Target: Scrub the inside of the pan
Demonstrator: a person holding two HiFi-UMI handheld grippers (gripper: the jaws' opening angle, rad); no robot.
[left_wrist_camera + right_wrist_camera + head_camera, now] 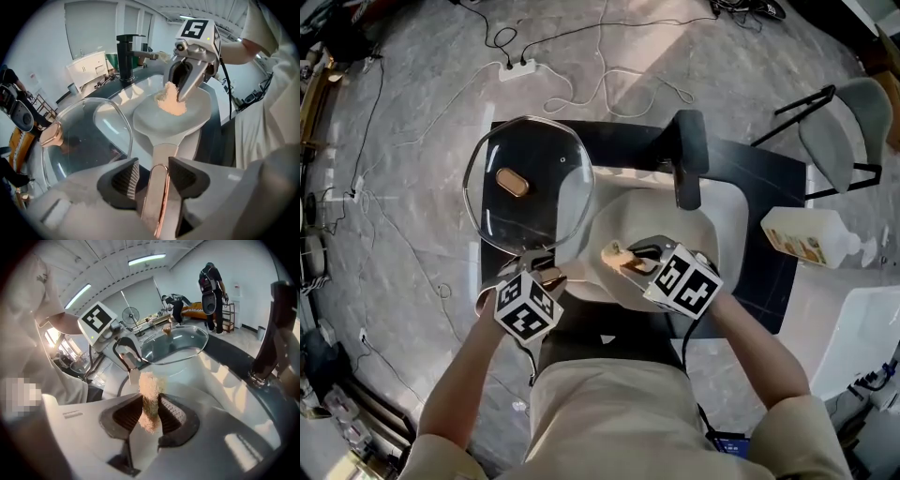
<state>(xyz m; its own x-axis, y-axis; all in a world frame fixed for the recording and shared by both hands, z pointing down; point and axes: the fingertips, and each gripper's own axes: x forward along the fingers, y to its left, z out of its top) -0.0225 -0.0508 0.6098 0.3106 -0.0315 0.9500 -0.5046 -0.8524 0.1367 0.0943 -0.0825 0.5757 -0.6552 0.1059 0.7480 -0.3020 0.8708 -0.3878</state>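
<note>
White round pan (192,123) with long white handle (157,187), pink-gold trim, sits in white sink (727,225) in middle of black worktop (759,178). Handle points to front edge. Pan inside smooth, pale.

Left gripper (153,161): fingers wide, handle between them, gap on one side.

Right gripper (151,399): pinches fluffy tan sponge (149,394), sponge seems to touch pan inside.

Clear glass lid (530,187) lies over sink's left edge.

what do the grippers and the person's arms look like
The left gripper and right gripper are light grey plastic with dark ribbed pads. Each carries a white cube with black square markers. A black cable runs from the right one. The person wears short beige sleeves.
</note>
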